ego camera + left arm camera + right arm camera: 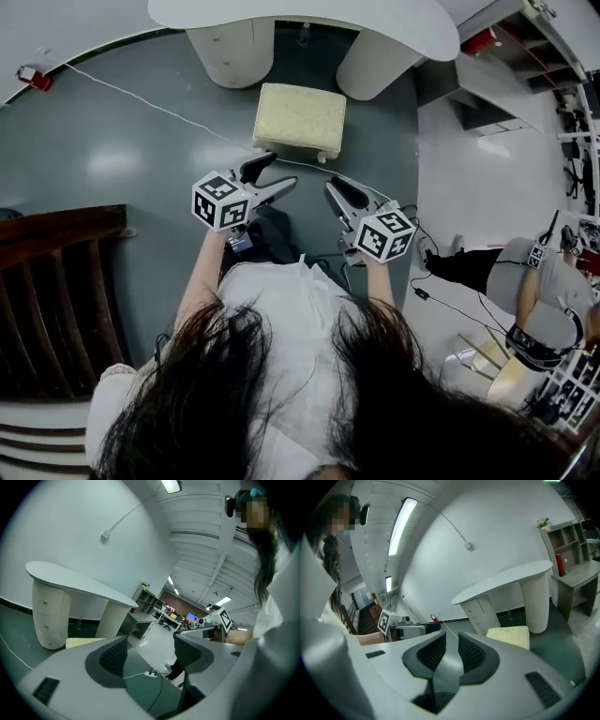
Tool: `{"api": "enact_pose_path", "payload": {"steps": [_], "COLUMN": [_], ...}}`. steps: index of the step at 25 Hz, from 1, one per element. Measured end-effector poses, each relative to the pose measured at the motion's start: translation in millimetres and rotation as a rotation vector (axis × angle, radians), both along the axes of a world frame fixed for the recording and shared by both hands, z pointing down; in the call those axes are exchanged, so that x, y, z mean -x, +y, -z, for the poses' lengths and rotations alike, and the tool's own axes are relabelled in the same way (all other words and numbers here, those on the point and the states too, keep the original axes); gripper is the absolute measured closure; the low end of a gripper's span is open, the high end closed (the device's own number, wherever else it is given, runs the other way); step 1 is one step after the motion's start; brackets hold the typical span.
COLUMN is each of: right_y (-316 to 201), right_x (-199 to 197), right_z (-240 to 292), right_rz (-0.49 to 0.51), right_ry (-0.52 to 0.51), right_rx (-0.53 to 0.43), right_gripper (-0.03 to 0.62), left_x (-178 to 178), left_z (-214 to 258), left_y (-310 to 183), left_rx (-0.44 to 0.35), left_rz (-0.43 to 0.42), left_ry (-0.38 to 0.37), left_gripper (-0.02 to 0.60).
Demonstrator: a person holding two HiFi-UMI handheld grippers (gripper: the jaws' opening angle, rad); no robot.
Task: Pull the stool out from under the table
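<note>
While I hold both grippers low over the green floor [112, 178], the holdings read as follows.

Item one, left gripper [279, 172]: fingers released and spread wide. Nothing stands between them but floor, with a white power strip [151, 672] lying beyond.

Item two, right gripper [335, 190]: fingers clenched almost together on nothing. Only a sliver of floor shows between the ribbed pads [432, 651].

Item three, stool [300, 120]: square, with a pale-yellow cushioned top and short light legs. It stands upright on the floor just ahead of my fingertips, apart from both grippers. It sits in front of the gap between the two pedestals of the surface, its whole top open to the head view and clear of the tabletop's edge.

Item four, surface [309, 17]: a white curved top on two rounded cream pedestals, set against the wall.

Item five, thin white cable [141, 98]: runs across the floor from a red fitting [35, 78] at the wall's foot and passes the stool's near side.

Item six, another person [534, 281]: off to my right, on the pale floor.
</note>
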State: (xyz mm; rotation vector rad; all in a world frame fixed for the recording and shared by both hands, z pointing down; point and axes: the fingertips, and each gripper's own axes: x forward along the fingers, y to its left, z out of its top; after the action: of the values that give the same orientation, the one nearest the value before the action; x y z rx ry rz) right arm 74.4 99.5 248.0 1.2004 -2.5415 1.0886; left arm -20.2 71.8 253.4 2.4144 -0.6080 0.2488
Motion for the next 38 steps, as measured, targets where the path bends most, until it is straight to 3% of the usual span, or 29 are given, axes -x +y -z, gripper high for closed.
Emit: {"api": "enact_pose_path", "payload": {"steps": [13, 19, 31, 38], "right_y": [123, 155, 174, 184], "right_x": [-35, -27, 5, 45], "right_z": [14, 22, 44, 51], "right_rz": [0.08, 0.114, 0.123, 0.087], "right_ry": [-0.006, -0.058, -0.075, -0.081], "right_rx": [-0.079, -0.1, -0.137, -0.133], "right_gripper": [0.519, 0.519, 0.52, 0.52], "left_x": [-42, -53, -36, 4], "left_z": [25, 42, 66, 69], "left_y": [125, 177, 209, 220], "left_rx": [-0.071, -0.125, -0.179, -0.171], "left_rz": [0.104, 0.063, 0.024, -0.009], "left_ry": [-0.049, -0.049, -0.035, -0.055], "left_gripper": [0.256, 0.266, 0.408, 0.469]}}
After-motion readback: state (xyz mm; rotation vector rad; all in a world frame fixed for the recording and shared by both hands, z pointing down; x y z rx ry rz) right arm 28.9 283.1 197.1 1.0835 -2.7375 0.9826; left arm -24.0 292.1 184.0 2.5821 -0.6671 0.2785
